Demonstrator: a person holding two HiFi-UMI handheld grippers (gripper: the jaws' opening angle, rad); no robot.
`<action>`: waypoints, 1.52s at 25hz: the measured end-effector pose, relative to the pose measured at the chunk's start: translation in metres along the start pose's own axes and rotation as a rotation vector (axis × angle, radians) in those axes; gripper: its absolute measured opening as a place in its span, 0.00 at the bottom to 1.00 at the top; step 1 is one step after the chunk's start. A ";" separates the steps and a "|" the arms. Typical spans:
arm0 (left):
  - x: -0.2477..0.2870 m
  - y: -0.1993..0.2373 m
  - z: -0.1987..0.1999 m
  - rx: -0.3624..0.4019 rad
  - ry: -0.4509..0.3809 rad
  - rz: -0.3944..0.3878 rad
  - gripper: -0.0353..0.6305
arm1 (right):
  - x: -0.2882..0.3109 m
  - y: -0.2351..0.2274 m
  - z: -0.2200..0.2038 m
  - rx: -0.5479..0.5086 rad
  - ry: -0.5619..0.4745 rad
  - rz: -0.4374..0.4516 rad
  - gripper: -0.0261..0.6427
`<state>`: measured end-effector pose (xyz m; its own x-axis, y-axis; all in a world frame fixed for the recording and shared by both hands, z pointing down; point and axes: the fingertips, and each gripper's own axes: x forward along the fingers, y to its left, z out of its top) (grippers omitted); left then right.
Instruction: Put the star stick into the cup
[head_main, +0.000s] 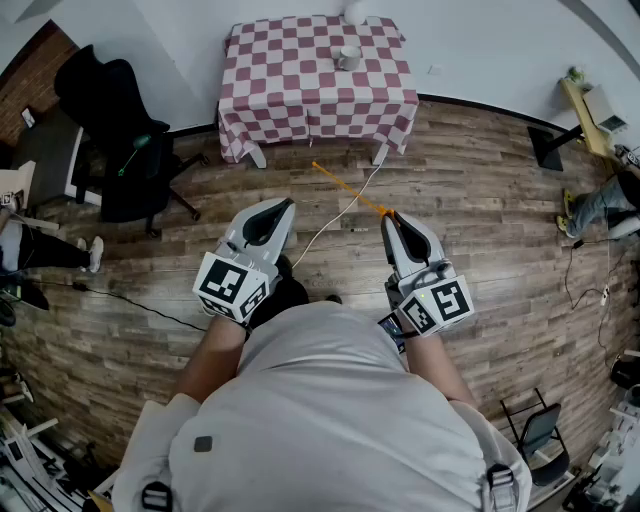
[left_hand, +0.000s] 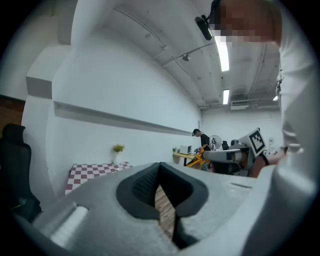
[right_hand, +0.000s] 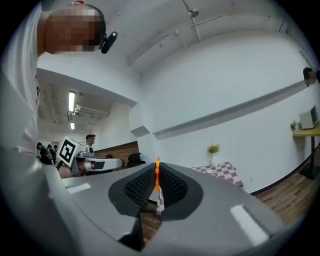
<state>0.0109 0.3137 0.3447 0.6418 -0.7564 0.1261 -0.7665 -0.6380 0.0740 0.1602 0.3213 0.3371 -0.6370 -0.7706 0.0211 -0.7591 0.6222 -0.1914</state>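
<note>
The cup (head_main: 347, 57), grey-white, stands at the far side of the red-and-white checkered table (head_main: 300, 95) ahead of me. My right gripper (head_main: 388, 214) is shut on the orange star stick (head_main: 345, 185), which slants forward and left over the wooden floor. In the right gripper view the stick (right_hand: 157, 176) rises thin between the black pads, with the right gripper (right_hand: 157, 186) shut on it. My left gripper (head_main: 283, 204) hangs beside it, shut and holding nothing; in its own view the left gripper (left_hand: 160, 172) shows only a sliver of floor between the pads.
A black office chair (head_main: 115, 130) stands left of the table. A white cable (head_main: 340, 215) runs across the floor from the table toward me. A wooden shelf (head_main: 585, 110) and a seated person's legs (head_main: 600, 205) are at the right wall.
</note>
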 end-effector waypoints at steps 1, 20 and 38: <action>0.000 0.001 -0.001 -0.002 0.001 -0.001 0.06 | 0.001 0.001 0.000 0.000 0.001 0.001 0.08; 0.022 0.107 -0.005 -0.015 -0.003 -0.041 0.06 | 0.107 0.003 -0.009 -0.020 0.031 -0.039 0.08; 0.033 0.230 0.007 -0.030 0.013 -0.154 0.06 | 0.228 0.030 -0.012 0.000 0.059 -0.121 0.08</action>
<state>-0.1439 0.1406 0.3591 0.7514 -0.6481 0.1243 -0.6598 -0.7414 0.1228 -0.0096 0.1658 0.3475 -0.5473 -0.8308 0.1013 -0.8310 0.5251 -0.1836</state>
